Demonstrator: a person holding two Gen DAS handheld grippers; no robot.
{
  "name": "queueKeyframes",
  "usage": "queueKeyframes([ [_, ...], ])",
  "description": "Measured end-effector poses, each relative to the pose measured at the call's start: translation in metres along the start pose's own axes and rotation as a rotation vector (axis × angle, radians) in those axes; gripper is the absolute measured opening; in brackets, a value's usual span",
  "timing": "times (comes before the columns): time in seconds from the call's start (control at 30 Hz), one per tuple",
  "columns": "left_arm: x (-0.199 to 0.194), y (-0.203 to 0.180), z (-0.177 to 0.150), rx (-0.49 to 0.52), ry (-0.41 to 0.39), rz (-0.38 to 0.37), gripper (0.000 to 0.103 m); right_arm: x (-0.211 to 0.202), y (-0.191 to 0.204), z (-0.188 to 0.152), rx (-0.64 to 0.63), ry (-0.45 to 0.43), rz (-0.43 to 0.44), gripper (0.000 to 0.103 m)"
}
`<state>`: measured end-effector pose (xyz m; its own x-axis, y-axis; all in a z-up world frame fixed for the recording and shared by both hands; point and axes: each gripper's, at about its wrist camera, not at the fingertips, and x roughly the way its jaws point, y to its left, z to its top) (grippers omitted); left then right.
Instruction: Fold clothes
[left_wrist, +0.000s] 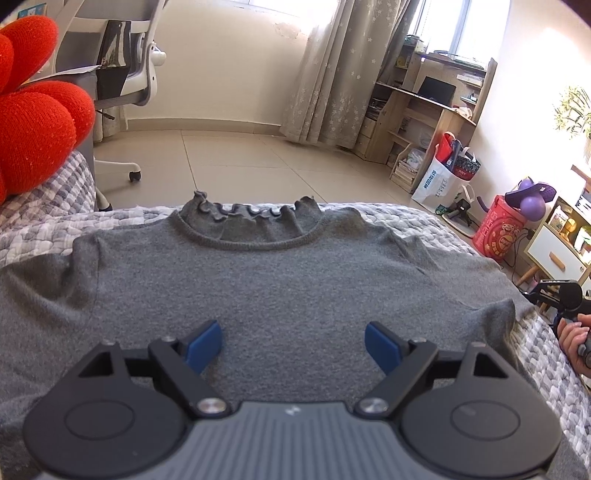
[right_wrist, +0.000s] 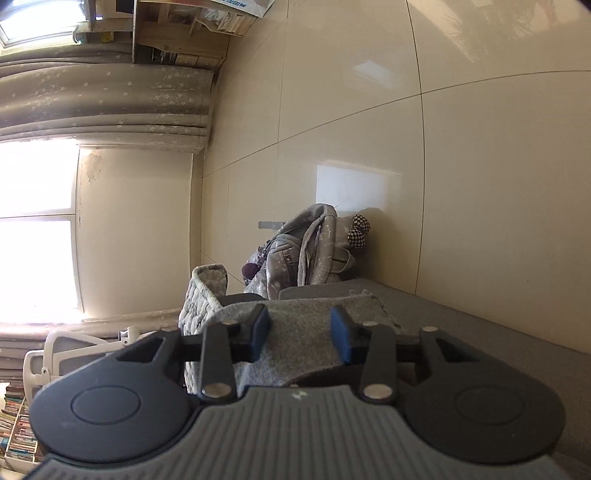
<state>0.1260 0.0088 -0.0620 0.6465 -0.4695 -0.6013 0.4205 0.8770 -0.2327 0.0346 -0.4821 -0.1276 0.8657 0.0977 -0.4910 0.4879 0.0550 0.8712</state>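
Red knitted cushion (left_wrist: 37, 122) left, office chair (left_wrist: 125, 66) behind, wooden desk (left_wrist: 424, 110) right, backpack (right_wrist: 306, 251) on floor

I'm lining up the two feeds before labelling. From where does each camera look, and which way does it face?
Left wrist: sits on the left gripper, upright, looking across the grey sweater on the quilted bed toward the curtain; blue fingers wide apart, with the person's right hand at the frame's right edge.
Right wrist: sits on the right gripper, rolled sideways so the floor stands upright; grey fabric lies between its fingers.
Shared: sweater, curtain, white office chair.
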Motion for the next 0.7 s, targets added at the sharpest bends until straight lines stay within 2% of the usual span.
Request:
queueKeyframes([
  [0.1, 0.0, 0.001, 0.0, -0.003, -0.004, -0.004, 0.086, -0.009, 0.015, -0.002, -0.08, -0.06, 0.014, 0.011],
  [0.2, 0.0, 0.002, 0.0, -0.004, -0.008, -0.004, 0.086, -0.02, 0.033, -0.005, -0.173, -0.133, 0.027, 0.005],
  [0.43, -0.002, 0.006, 0.0, -0.027, -0.019, -0.01, 0.086, -0.035, 0.079, -0.025, -0.388, -0.247, 0.09, 0.004],
  [0.7, -0.004, 0.01, 0.0, -0.047, -0.028, -0.017, 0.086, -0.038, 0.117, -0.057, -0.567, -0.26, 0.182, 0.004],
])
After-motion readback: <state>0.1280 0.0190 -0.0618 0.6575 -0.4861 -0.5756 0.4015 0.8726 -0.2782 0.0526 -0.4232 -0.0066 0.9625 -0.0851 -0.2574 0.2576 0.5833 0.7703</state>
